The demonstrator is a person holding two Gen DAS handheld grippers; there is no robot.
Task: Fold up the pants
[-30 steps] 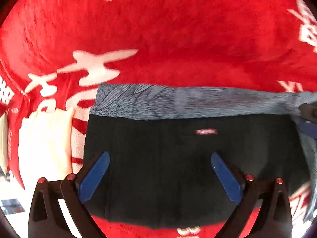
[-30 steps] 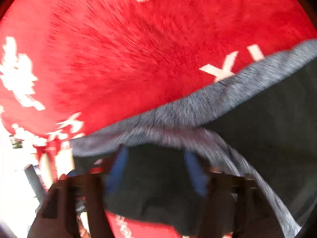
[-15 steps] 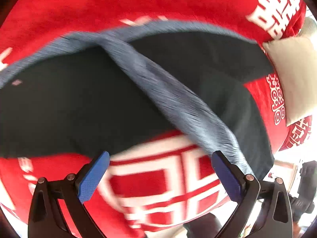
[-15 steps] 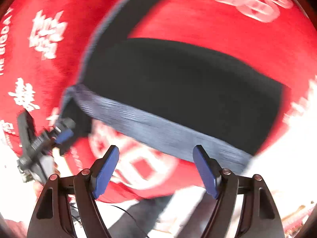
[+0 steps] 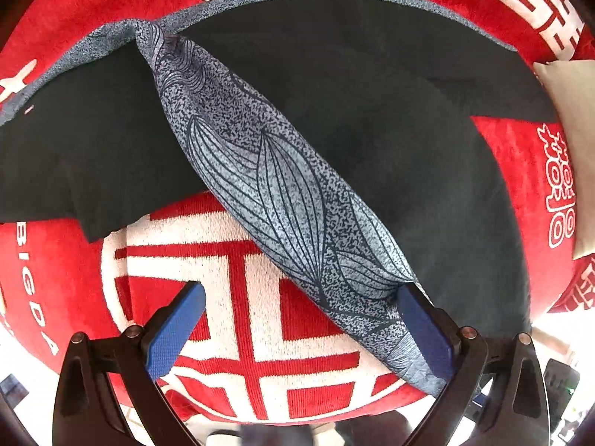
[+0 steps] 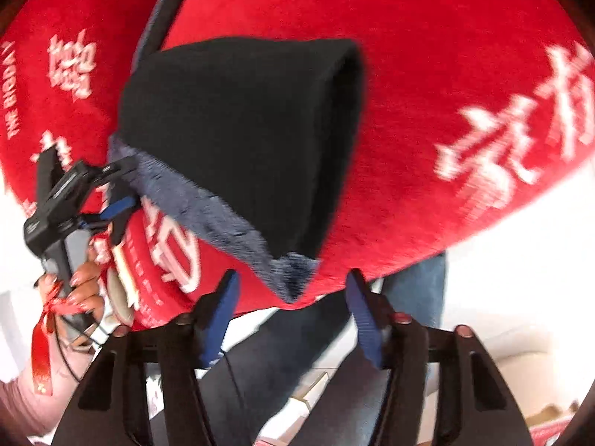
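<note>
Your left gripper (image 5: 297, 330) is released, jaws wide. The pants (image 5: 334, 111) lie on the red blanket (image 5: 55, 267), filling the upper half of the frame. Their patterned band (image 5: 282, 204) runs from upper left to lower right and touches the right finger. Your right gripper (image 6: 293, 319) is also released, just below the band's corner (image 6: 293, 278), and seems nearer.

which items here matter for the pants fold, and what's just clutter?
Job:
- black pants, folded over on the red blanket
- their grey leaf-print band
- left gripper, open
- right gripper, open

Lying about:
- red blanket with white characters, the work surface
- cream pillow at the right edge
</note>
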